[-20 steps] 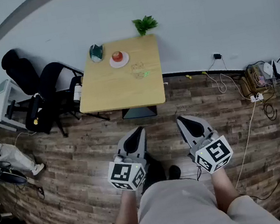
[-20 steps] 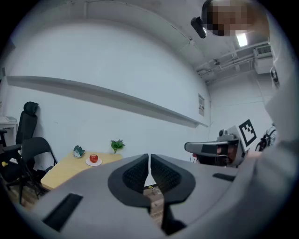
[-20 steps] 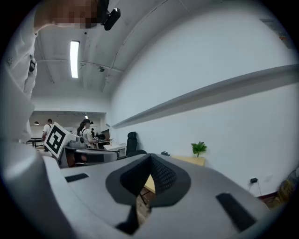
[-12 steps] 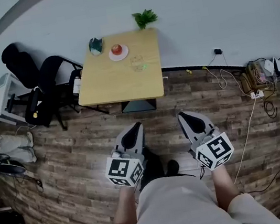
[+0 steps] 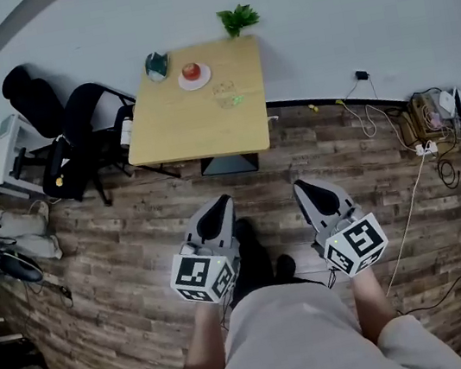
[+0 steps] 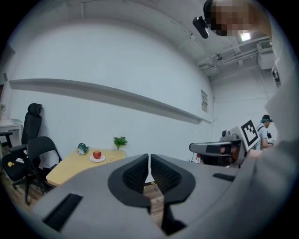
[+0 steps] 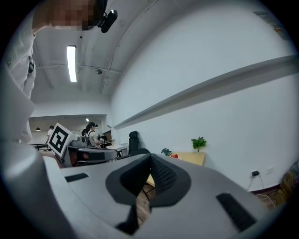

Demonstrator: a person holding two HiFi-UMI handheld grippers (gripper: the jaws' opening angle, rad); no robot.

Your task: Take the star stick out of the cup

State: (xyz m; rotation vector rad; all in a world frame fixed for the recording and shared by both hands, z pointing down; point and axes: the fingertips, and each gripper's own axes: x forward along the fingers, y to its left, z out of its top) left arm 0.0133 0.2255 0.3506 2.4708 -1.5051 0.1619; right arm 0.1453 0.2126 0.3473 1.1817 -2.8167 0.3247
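Note:
A clear cup [image 5: 226, 94] stands on the wooden table [image 5: 196, 132] by the far wall, with something small and green, likely the star stick [image 5: 236, 99], at its right side; it is too small to tell more. My left gripper [image 5: 219, 205] and right gripper [image 5: 306, 187] are held over the wood floor in front of the person's body, well short of the table. Both are shut with nothing between the pads. In the left gripper view the table [image 6: 70, 165] lies far ahead at the left; in the right gripper view the table [image 7: 192, 158] shows beyond the jaws.
On the table are a red apple on a plate [image 5: 192, 73], a dark green object [image 5: 156, 64] and a potted plant [image 5: 237, 19]. Black office chairs [image 5: 75, 144] stand left of the table. Cables and a power strip [image 5: 431, 128] lie on the floor at the right. People stand in the background.
The table has shifted slightly in the head view as the person moves; both grippers stay shut and keep their place in front of the body.

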